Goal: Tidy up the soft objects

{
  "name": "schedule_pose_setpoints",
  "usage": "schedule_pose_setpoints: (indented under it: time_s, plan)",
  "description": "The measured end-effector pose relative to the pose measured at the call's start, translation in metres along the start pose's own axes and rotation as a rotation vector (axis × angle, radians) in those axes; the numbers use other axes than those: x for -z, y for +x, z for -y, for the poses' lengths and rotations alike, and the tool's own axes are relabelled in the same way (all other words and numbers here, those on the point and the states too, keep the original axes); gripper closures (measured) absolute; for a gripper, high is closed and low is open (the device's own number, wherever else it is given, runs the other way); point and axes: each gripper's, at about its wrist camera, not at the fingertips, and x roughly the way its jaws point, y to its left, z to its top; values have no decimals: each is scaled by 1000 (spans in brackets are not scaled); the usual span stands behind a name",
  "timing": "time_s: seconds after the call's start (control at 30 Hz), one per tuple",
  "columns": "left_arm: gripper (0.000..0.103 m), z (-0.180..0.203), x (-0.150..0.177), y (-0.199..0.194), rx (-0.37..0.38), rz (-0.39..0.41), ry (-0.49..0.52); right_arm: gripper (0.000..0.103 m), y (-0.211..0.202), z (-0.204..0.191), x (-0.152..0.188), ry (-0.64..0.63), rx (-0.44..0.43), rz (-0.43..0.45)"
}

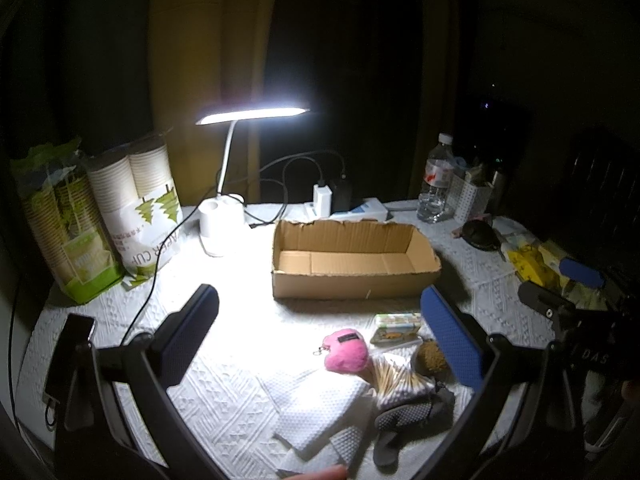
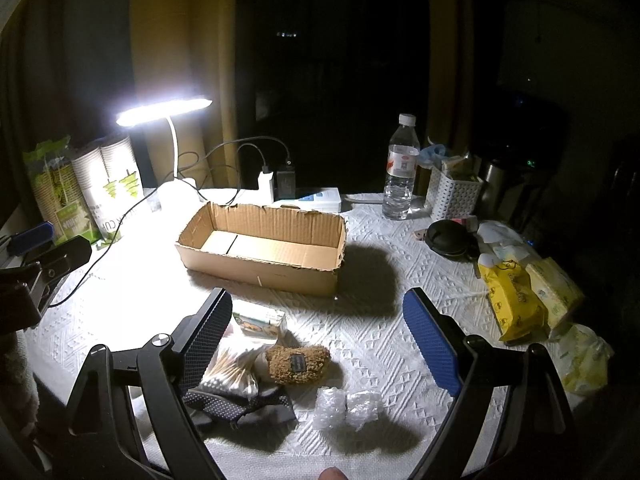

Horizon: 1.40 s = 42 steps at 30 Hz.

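Observation:
An empty open cardboard box point(image 1: 352, 264) point(image 2: 264, 248) stands mid-table. In front of it lie a pink plush keychain point(image 1: 346, 350), a brown plush point(image 1: 430, 358) point(image 2: 298, 364), a bag of cotton swabs point(image 1: 398, 380) point(image 2: 236, 372), a grey mesh pouch point(image 1: 412, 416) point(image 2: 236, 404), folded white cloths point(image 1: 320, 412), a small card pack point(image 1: 396, 326) point(image 2: 260, 322) and bubble wrap point(image 2: 346, 406). My left gripper point(image 1: 320, 316) is open and empty above the pink plush. My right gripper point(image 2: 320, 320) is open and empty above the brown plush.
A lit desk lamp point(image 1: 252, 114) point(image 2: 164, 110), paper cup packs point(image 1: 132, 208) point(image 2: 100, 188), a power strip with chargers point(image 1: 348, 204), a water bottle point(image 2: 400, 168), a white basket point(image 2: 454, 196), a black round case point(image 2: 448, 238), tissue packs point(image 2: 528, 300) and a phone point(image 1: 68, 356) ring the table.

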Motion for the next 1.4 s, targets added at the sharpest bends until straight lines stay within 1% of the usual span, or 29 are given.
schedule_pose_setpoints:
  time_s: [0.43,0.63,0.73,0.83,1.0,1.13,1.2,1.33,1.4]
  plan:
    - [1,1,1,-4,4,-1,3,13,0,0,1,0,0,1]
    - [1,1,11,5,-2,-31,22,13,3,4,4,4,5,-19]
    - [1,-2,24,18,-13,-74,35,13,10,14,12,3,12,-41]
    - [1,-5,45,30,-22,-133,49,13,20,22,26,4,18,-72]
    - [1,-4,82,52,-15,-239,71,13,40,34,56,14,28,-138]
    - [2,-4,108,68,-8,-298,68,13,53,41,76,33,17,-177]
    - [2,-4,115,74,-2,-319,58,13,58,43,86,38,13,-190]
    - [2,-7,121,84,-3,-334,59,13,68,47,100,54,-2,-212]
    - [6,-11,121,90,-8,-340,50,13,73,49,105,62,-9,-222]
